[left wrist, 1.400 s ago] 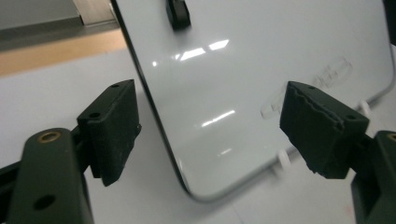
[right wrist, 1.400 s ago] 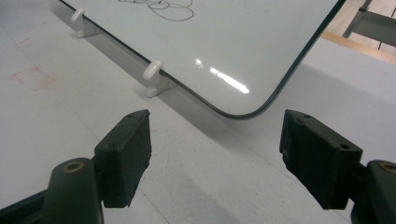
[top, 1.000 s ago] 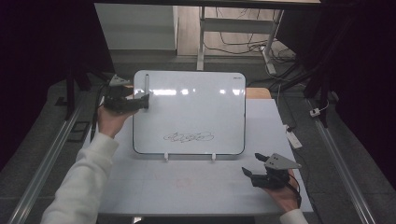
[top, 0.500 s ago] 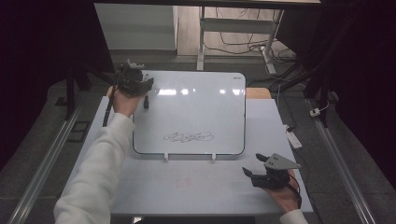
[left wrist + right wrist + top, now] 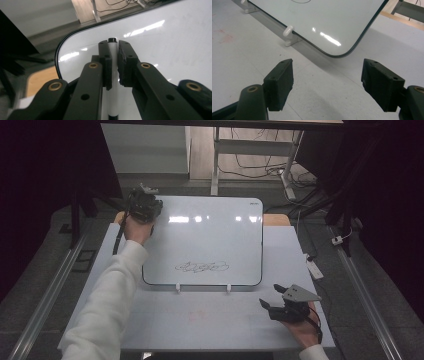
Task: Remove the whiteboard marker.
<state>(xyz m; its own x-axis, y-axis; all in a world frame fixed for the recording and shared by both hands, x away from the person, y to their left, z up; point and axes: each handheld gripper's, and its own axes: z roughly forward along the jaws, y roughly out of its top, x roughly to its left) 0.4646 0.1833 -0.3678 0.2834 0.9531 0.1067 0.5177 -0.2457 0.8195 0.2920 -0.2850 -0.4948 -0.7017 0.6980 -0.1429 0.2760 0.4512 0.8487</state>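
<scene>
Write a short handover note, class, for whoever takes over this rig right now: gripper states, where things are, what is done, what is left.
Left hand-held gripper: jaws have just closed on the slim white marker pen with a black cap, at the far left corner of the glossy white rounded whiteboard.
Right hand-held gripper: open, holding nothing, low over the pale grey table near the board's right front corner.
Done: marker gripped; a black scribble sits near the board's front edge.
Left: probably carrying the marker to wherever it is needed.

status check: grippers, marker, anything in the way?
Left gripper jaws just closed, clamped on marker at whiteboard far-left corner. Right gripper open, idle on table. Scribble on board; path clear.
</scene>
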